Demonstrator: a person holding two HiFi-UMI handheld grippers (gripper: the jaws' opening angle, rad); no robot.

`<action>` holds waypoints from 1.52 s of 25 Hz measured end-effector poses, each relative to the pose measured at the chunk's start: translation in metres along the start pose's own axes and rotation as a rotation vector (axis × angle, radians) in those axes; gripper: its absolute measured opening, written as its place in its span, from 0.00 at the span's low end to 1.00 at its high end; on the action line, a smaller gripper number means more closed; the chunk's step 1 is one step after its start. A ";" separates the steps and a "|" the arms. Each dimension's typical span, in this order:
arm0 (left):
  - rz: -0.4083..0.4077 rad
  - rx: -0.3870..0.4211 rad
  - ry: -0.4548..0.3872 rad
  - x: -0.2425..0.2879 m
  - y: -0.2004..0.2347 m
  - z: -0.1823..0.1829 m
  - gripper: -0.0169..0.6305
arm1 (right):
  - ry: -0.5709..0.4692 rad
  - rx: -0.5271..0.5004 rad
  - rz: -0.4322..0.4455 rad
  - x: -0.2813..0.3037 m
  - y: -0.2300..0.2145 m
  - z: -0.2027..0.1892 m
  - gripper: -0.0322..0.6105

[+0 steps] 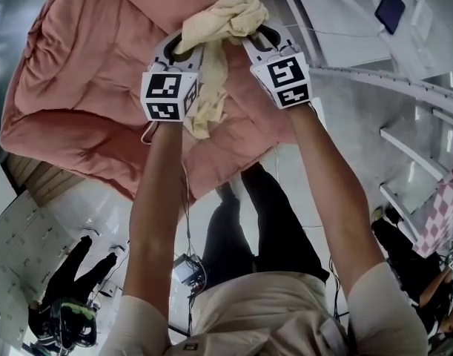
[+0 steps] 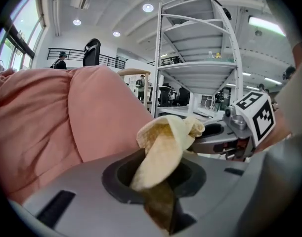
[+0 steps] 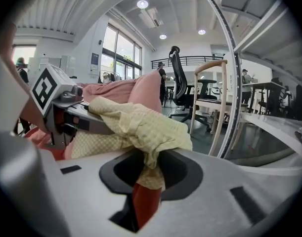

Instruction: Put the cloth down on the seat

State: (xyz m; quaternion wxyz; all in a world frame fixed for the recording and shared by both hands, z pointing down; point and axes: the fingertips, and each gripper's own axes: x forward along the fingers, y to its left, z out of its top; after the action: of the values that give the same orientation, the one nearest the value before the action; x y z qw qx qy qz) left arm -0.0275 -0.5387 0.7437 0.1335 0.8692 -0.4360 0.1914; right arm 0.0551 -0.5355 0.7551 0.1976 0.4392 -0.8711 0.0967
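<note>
My left tongs (image 1: pixel 183 47) and right tongs (image 1: pixel 268 40) each clamp the yellow cloth (image 1: pixel 222 17), bunched between them above the pink cushioned seat (image 1: pixel 85 87), one end dangling.

**Cloth up over the seat, a gripper at each end**

Here we are: the cloth (image 1: pixel 222 22) is strung between the two grippers. The left gripper (image 1: pixel 184 44) is on its left end and the right gripper (image 1: pixel 260 38) on its right, each with a fold caught between its jaws. A tail of cloth hangs down from the left one. Under and behind all that lies the seat (image 1: pixel 85 95), reaching off to the left. Right of the seat stands the rack (image 2: pixel 200 70), shelves one above another. Past the seat's right edge is a chair (image 3: pixel 210 103), with an office chair (image 3: pixel 177 80) just left of it. Nearer in, the person's legs (image 1: pixel 274 228) stand on the floor (image 1: pixel 100 213). Another person (image 1: pixel 74 288) is at lower left. Far top right, a tablet (image 1: pixel 390 10) lies on a table (image 1: pixel 345 6).
</note>
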 end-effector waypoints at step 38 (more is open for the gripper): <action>-0.040 0.111 -0.132 -0.133 -0.037 0.095 0.38 | 0.069 0.048 -0.047 -0.100 0.037 0.050 0.34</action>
State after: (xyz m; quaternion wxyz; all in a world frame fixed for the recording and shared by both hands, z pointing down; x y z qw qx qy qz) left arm -0.0499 -0.4605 0.5970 0.0600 0.8946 -0.4149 0.1549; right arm 0.0663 -0.4583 0.6673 0.2189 0.4606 -0.8506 0.1281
